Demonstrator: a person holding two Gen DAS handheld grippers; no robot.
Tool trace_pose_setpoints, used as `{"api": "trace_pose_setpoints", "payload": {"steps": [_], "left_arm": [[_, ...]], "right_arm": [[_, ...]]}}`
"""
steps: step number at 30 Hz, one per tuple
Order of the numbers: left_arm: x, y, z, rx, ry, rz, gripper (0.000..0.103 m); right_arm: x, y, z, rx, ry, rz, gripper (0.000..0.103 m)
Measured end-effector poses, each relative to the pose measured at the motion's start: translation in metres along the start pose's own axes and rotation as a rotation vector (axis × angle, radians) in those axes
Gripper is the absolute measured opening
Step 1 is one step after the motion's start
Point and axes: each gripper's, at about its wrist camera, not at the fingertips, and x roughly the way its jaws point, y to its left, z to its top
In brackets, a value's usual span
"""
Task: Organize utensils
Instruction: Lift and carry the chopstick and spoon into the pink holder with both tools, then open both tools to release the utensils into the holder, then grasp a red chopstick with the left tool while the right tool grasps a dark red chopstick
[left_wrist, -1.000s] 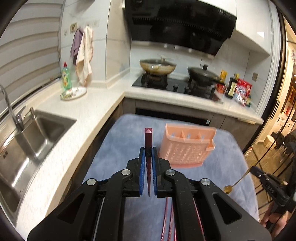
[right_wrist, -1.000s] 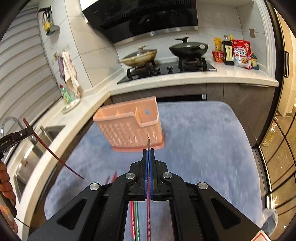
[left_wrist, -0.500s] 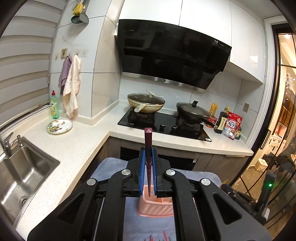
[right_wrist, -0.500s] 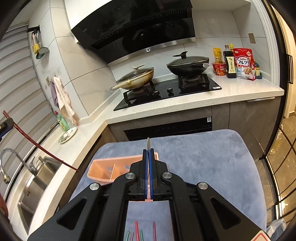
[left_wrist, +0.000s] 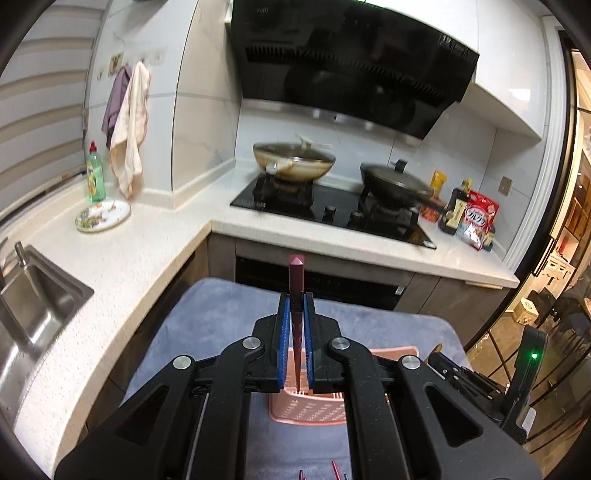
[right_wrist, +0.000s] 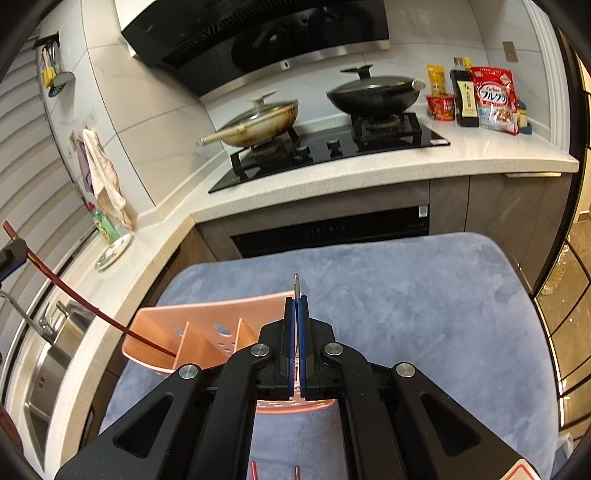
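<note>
A white L-shaped counter (left_wrist: 147, 236) runs along the wall, carrying a sink (left_wrist: 33, 306) at the left and a black hob (right_wrist: 332, 147) with two lidded woks. In front of it stands a table under a grey-blue cloth (right_wrist: 406, 295), and on the cloth sits a pink slotted utensil basket (right_wrist: 207, 332), upright, with inner dividers. The left gripper (left_wrist: 296, 325) is clamped on a dark red chopstick (left_wrist: 296, 273); from the right wrist view the stick slants down with its thin tip just inside the basket's left compartment. The right gripper (right_wrist: 296, 332) is clamped on a thin metallic utensil (right_wrist: 296, 284), edge-on and not identifiable, held above the basket's right end. A few loose sticks (right_wrist: 253, 470) lie on the cloth nearer the person.
</note>
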Motion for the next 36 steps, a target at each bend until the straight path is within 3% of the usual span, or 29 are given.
{"api": "trace_pose_setpoints", "payload": {"steps": [6,9,12,16,25,36], "left_arm": [[0.008,0.004,-0.012,-0.013,0.031,0.014,0.008],[0.003,0.007,-0.016,-0.021,0.035,0.024,0.019],[-0.009,0.01,-0.021,-0.029,0.033,0.029,0.021],[-0.028,0.011,-0.034,-0.019,0.029,0.049,0.031],[-0.077,0.019,-0.09,0.0,0.065,0.067,0.035],[-0.104,0.036,-0.188,0.002,0.223,0.093,0.035]], "right_arm": [[-0.001,0.0,-0.008,-0.009,0.003,-0.004,0.008],[-0.015,-0.004,-0.009,0.002,-0.011,-0.002,0.015],[-0.037,-0.007,-0.014,0.008,-0.03,0.0,0.023],[-0.064,-0.008,-0.03,-0.003,-0.031,0.008,0.025],[-0.127,-0.005,-0.095,-0.062,-0.007,0.016,0.029],[-0.157,-0.005,-0.196,-0.111,0.119,-0.016,0.029]]}}
